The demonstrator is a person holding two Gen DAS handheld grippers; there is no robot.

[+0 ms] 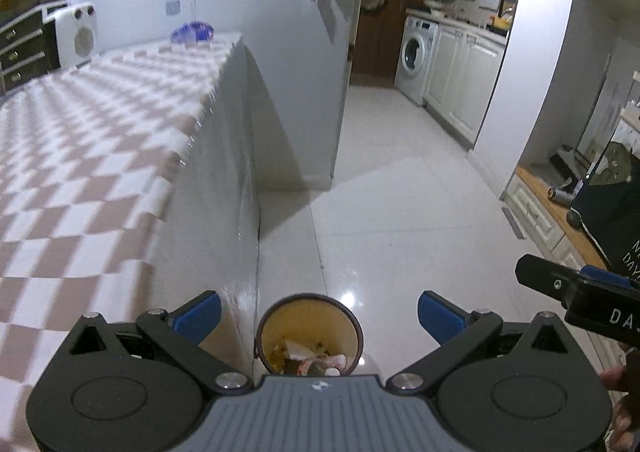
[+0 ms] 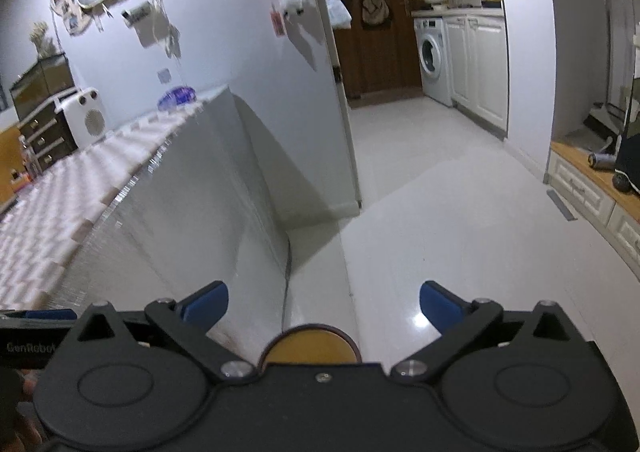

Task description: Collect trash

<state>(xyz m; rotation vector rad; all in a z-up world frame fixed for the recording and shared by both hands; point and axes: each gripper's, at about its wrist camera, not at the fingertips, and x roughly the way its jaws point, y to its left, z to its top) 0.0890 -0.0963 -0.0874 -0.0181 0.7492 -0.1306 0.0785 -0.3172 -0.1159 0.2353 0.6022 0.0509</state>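
A round bin (image 1: 309, 326) with a dark rim and yellow inside stands on the white floor beside the table's hanging cloth. Crumpled paper and wrappers (image 1: 310, 358) lie in it. My left gripper (image 1: 319, 318) hangs above the bin, open, with nothing between its blue pads (image 1: 199, 316). In the right wrist view the same bin (image 2: 310, 344) shows only its far rim and inner wall below my right gripper (image 2: 323, 310), which is open wide and empty. Part of the right gripper (image 1: 580, 292) shows at the right edge of the left wrist view.
A table with a pink and white checked cloth (image 1: 92, 156) fills the left, a purple object (image 1: 193, 32) at its far end. A white wall corner (image 1: 320, 92) stands ahead. Beyond lie glossy floor tiles (image 1: 400, 212), a washing machine (image 1: 416, 52), white cabinets and a low wooden bench (image 1: 560, 212).
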